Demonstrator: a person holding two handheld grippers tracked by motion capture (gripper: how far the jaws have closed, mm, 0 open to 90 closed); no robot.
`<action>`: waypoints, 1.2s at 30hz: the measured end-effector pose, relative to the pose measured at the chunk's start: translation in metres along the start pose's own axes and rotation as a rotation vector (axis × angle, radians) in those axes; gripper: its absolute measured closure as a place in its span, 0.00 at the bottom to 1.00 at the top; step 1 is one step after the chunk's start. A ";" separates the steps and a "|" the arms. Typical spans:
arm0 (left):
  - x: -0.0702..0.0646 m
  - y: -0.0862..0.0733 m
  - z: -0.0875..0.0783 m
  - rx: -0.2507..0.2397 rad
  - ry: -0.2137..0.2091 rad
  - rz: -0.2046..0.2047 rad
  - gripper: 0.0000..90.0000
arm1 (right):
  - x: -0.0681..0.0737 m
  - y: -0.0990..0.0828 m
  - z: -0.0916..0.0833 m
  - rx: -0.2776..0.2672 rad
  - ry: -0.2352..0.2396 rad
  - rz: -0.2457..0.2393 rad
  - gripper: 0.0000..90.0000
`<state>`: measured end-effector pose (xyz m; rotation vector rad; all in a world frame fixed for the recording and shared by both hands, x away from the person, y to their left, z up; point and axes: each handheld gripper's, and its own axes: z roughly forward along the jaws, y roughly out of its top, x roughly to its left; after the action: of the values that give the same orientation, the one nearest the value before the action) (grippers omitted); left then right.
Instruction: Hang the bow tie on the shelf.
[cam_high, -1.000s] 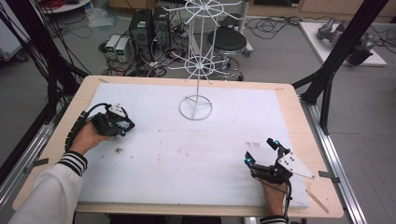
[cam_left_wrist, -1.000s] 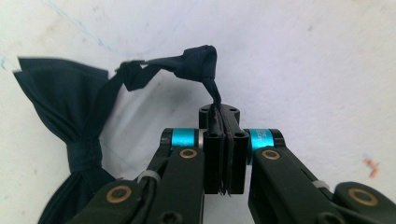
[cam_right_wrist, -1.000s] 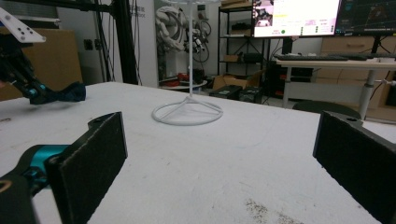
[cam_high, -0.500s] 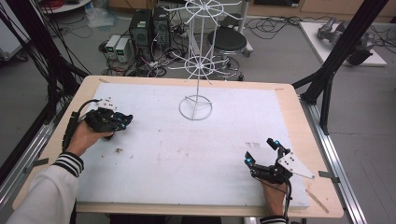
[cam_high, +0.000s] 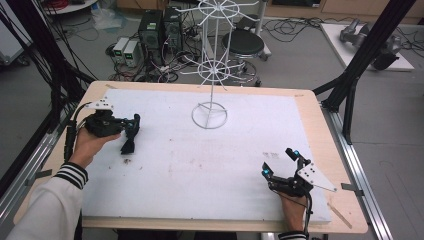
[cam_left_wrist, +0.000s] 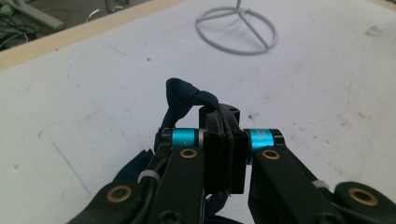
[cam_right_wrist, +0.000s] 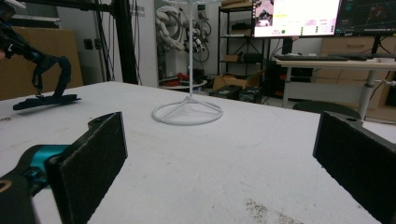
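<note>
Our left tongs (cam_high: 131, 125) are clamped on a dark navy strip of soft fabric (cam_high: 128, 145), perhaps a sock, at the left of the white foam-covered worktop (cam_high: 225, 165). Its free end trails limp on the surface. We judge it light, floppy and not fragile; a pinch near one end carries it. Our right tongs (cam_high: 280, 162) sit spread and empty near the front right. A white wire rack (cam_high: 210, 112), thin, stiff and round-based, stands behind.
</note>
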<state>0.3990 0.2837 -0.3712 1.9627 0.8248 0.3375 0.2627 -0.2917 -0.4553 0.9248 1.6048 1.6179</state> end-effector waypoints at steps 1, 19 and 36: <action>-0.001 0.001 0.000 -0.036 0.004 -0.010 0.98 | 0.000 0.000 0.000 -0.001 0.000 -0.001 0.02; -0.010 0.020 0.001 -0.189 0.008 -0.029 0.98 | 0.000 0.000 0.000 0.003 0.001 0.001 0.02; -0.028 0.062 0.012 -0.252 0.015 0.012 0.98 | 0.000 0.000 0.000 0.003 0.003 0.003 0.02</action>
<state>0.4098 0.2367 -0.3217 1.7327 0.7416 0.4418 0.2624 -0.2915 -0.4553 0.9270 1.6087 1.6208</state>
